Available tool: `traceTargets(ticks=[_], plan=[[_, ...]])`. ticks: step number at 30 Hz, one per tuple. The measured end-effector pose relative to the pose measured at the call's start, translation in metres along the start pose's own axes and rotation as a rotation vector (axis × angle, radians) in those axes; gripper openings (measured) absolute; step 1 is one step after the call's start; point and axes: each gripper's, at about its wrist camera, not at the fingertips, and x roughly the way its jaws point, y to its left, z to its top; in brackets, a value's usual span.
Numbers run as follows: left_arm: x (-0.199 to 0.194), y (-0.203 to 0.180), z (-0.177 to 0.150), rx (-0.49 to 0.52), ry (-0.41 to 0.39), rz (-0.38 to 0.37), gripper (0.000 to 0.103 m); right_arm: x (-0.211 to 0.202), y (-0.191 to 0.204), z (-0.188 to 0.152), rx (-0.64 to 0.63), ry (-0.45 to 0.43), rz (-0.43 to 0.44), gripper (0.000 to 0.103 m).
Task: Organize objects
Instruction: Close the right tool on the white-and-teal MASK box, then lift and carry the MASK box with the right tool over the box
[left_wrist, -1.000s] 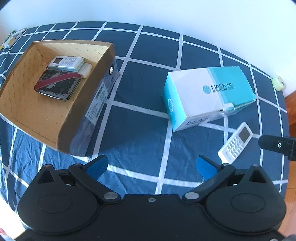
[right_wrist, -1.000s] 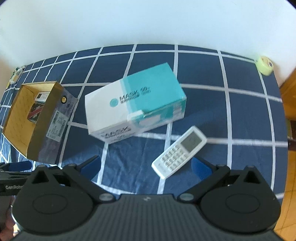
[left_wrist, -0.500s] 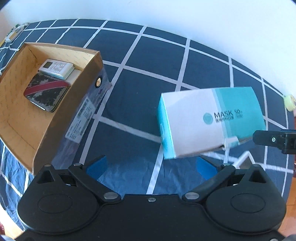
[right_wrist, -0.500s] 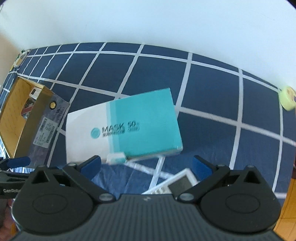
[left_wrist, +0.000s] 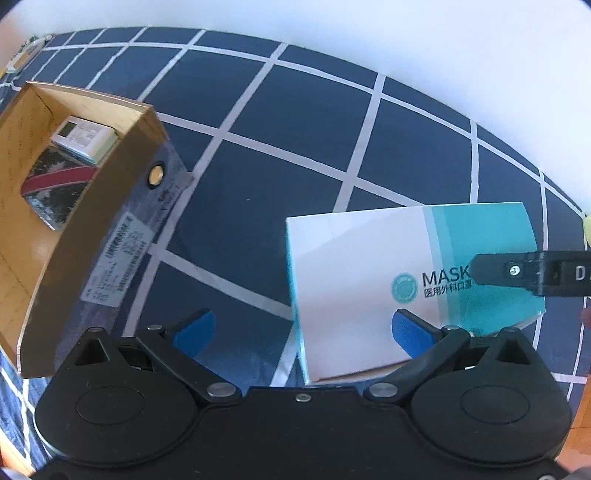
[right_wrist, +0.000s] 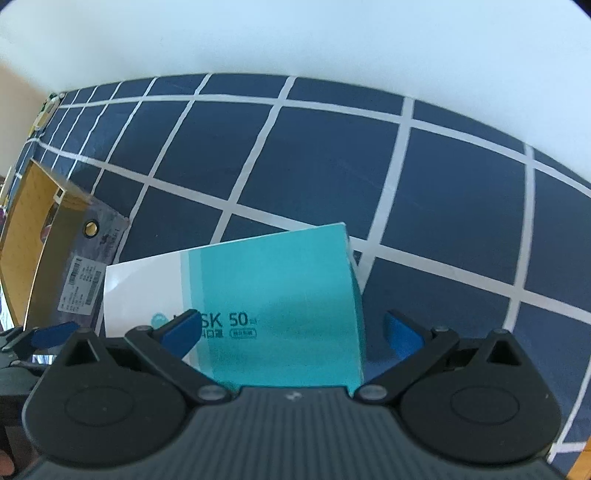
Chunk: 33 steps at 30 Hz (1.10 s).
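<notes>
- Mask box: white w/ teal end, "MASK 50" printed on top. Lies flat on checked cloth, right of cardboard box, apart from it. White end toward left, teal end toward right.
- Left gripper: jaws spread wide, holding nothing. Blue fingertips visible; right-hand pad over near-left part of mask box top, left-hand pad over bare cloth. Contact w/ box: can't tell.
- Right gripper: jaws spread wide, nothing clamped. Straddles teal end of mask box; left pad over the printing, right pad past box's right edge, over cloth. Touching or not: can't tell.
- In left wrist view, black finger of the right gripper enters from right edge, tip over "MASK" lettering.
- Cardboard box: open-top, brown, at left of scene; white shipping label and a round metal stud on outer wall facing mask box.
- Contents of cardboard box: white remote w/ small screen at far end, lying partly on a dark patterned case w/ red stripe.
- Checked cloth: dark blue, white grid lines, covers surface; pale wall beyond far edge.
- Small yellow-green item at far right cloth edge, mostly cut off; kind unclear.
</notes>
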Motion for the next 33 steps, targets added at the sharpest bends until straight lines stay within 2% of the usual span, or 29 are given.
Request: traceTargets(ticks=[9, 17, 20, 26, 33], plan=[[0.015, -0.01, 0.007, -0.014, 0.012, -0.053, 0.103, 0.022, 0.006, 0.008, -0.037, 0.054, 0.013, 0.103], [0.022, -0.018, 0.012, 0.005, 0.023, -0.079, 0.101, 0.027, 0.002, 0.013, -0.01, 0.075, 0.022, 0.103], [0.024, -0.02, 0.013, 0.007, 0.029, -0.104, 0.093, 0.027, 0.003, 0.012, -0.005, 0.068, 0.012, 0.102], [0.022, -0.021, 0.013, 0.03, 0.015, -0.106, 0.09, 0.023, 0.003, 0.008, 0.017, 0.051, 0.003, 0.096], [0.016, -0.019, 0.012, 0.06, 0.013, -0.109, 0.089, 0.018, 0.007, 0.001, 0.045, 0.038, -0.008, 0.094]])
